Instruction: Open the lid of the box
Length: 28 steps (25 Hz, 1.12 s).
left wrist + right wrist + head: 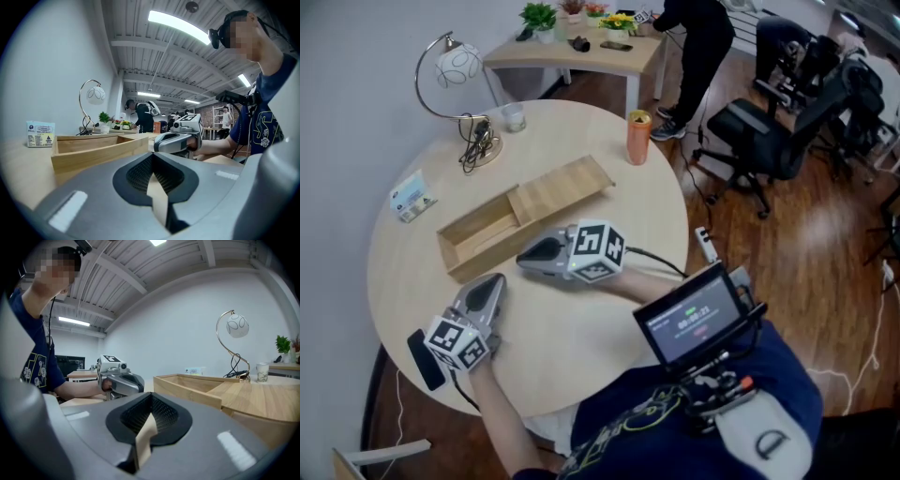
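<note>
On table [581, 347], box [473, 234], lid [562, 185] slid halfway, left tool [492, 281], right tool [523, 255] closed empty, phone [425, 361] half-hidden

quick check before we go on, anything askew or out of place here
The lid is slid partway off the wooden box, leaving one end open. A dark flat device lies right at the table edge, looking prone to slipping off. Nothing spilled.
</note>
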Available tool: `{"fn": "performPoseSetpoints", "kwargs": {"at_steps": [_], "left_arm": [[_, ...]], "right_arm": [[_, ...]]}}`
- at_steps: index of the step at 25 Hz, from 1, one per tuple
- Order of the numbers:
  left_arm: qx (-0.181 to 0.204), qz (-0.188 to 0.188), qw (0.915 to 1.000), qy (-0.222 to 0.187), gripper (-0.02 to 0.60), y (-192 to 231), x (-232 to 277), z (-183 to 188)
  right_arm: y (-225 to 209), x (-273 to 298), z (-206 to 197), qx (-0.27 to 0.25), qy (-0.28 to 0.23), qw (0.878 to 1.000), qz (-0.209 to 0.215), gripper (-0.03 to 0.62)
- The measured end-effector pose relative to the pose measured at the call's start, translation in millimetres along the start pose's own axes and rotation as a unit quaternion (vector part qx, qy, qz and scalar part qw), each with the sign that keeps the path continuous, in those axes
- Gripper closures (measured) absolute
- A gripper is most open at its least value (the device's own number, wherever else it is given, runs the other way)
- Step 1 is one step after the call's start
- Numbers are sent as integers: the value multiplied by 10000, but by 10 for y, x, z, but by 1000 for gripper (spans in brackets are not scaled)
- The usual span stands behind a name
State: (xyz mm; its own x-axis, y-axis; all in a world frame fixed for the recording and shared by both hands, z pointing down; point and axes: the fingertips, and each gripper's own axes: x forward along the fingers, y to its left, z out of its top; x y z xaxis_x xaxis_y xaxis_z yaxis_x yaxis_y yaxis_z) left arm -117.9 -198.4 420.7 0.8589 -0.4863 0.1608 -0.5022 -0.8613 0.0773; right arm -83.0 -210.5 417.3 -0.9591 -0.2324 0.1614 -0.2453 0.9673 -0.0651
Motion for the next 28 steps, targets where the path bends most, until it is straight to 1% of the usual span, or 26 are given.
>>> {"fn": "performPoseSetpoints", "kwargs": {"at_steps": [28], "left_arm": [[7, -30, 10000, -6, 578, -88, 30, 53]], "right_arm": [[25, -74, 35, 24, 13, 10000, 2, 579]]}}
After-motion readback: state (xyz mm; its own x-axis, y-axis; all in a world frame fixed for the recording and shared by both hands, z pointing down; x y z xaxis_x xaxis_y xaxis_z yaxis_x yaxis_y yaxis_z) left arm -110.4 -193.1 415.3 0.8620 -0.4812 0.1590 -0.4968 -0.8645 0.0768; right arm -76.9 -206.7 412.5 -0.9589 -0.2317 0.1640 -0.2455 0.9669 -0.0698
